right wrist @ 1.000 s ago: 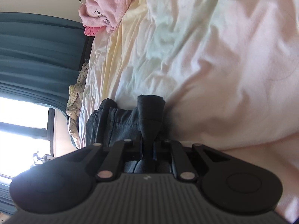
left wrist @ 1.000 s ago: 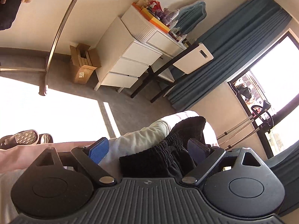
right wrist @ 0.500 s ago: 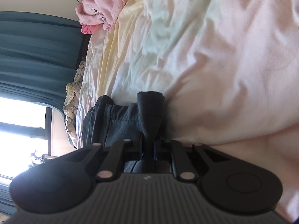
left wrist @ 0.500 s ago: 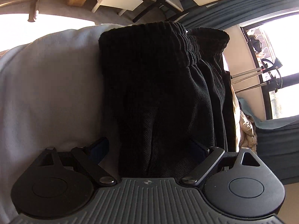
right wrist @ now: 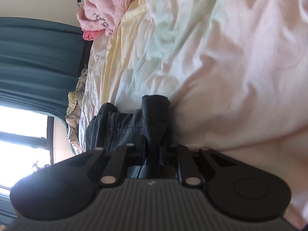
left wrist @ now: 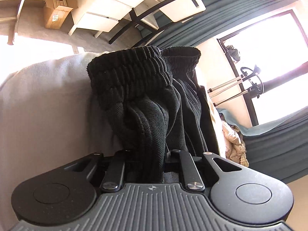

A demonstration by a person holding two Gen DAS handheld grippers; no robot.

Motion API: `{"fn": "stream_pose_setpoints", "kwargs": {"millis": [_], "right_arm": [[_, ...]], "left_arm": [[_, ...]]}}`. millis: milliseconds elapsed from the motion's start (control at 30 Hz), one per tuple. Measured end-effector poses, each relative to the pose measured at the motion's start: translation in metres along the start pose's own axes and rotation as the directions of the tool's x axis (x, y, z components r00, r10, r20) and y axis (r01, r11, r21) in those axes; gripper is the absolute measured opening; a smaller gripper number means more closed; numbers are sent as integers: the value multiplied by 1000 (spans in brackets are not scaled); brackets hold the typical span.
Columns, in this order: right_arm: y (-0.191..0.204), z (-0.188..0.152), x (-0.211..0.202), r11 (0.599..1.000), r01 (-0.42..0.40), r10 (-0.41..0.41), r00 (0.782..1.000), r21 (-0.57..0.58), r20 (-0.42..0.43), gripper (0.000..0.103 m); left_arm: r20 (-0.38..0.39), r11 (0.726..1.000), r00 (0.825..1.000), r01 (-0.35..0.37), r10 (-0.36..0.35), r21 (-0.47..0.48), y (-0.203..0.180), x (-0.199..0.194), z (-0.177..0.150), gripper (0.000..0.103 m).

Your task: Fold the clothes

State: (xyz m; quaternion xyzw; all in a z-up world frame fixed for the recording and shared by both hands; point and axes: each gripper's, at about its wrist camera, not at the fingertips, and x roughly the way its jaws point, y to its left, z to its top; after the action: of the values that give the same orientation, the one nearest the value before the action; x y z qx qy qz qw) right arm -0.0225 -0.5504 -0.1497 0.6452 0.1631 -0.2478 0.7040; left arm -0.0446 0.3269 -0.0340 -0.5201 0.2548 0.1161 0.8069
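Black trousers (left wrist: 146,104) with a ribbed elastic waistband lie on the pale bed cover (left wrist: 42,104). In the left wrist view my left gripper (left wrist: 147,159) is shut on the bunched black cloth just below the waistband; its fingertips are hidden in the fabric. In the right wrist view my right gripper (right wrist: 153,150) is shut on another fold of the same dark trousers (right wrist: 123,129), which stands up between the jaws against the white bedding (right wrist: 211,57).
A white chest of drawers (left wrist: 107,11), a cardboard box (left wrist: 57,9) and a black-legged table stand on the floor beyond the bed. Teal curtains (left wrist: 240,9) and a bright window are at the right. Pink clothes (right wrist: 107,9) lie at the bed's far end.
My left gripper was open with the trousers between its fingers; it tipped down over the garment and has closed on it. My right gripper stays shut on its fold, barely moved.
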Motion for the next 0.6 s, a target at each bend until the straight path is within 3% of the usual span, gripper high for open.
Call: {"fn": "stream_pose_setpoints", "kwargs": {"millis": [100, 167, 233, 300, 333, 433, 600], "right_arm": [[3, 2, 4, 1000, 2, -2, 1000, -9, -7, 17], [7, 1, 5, 999, 1, -2, 1000, -33, -13, 22], [11, 2, 6, 999, -11, 10, 1000, -47, -13, 31], [11, 4, 7, 999, -22, 21, 1000, -40, -14, 32], [11, 5, 9, 999, -27, 27, 1000, -29, -15, 33], [7, 7, 14, 999, -32, 32, 999, 16, -6, 35], [6, 8, 22, 997, -50, 49, 999, 65, 17, 42]], "left_arm": [[-35, 997, 999, 36, -38, -71, 9, 3, -1, 19], [-52, 995, 998, 19, -24, -101, 13, 6, -1, 22], [-69, 992, 998, -3, -6, -130, 18, 9, 0, 34], [-107, 987, 994, -4, -14, -160, 24, 14, 4, 65], [-129, 986, 991, 5, -27, -166, 27, 17, 6, 69], [-169, 991, 985, 5, -29, -136, 27, 24, 5, 69], [-151, 987, 988, -12, -12, -160, 30, 28, 3, 66]]}}
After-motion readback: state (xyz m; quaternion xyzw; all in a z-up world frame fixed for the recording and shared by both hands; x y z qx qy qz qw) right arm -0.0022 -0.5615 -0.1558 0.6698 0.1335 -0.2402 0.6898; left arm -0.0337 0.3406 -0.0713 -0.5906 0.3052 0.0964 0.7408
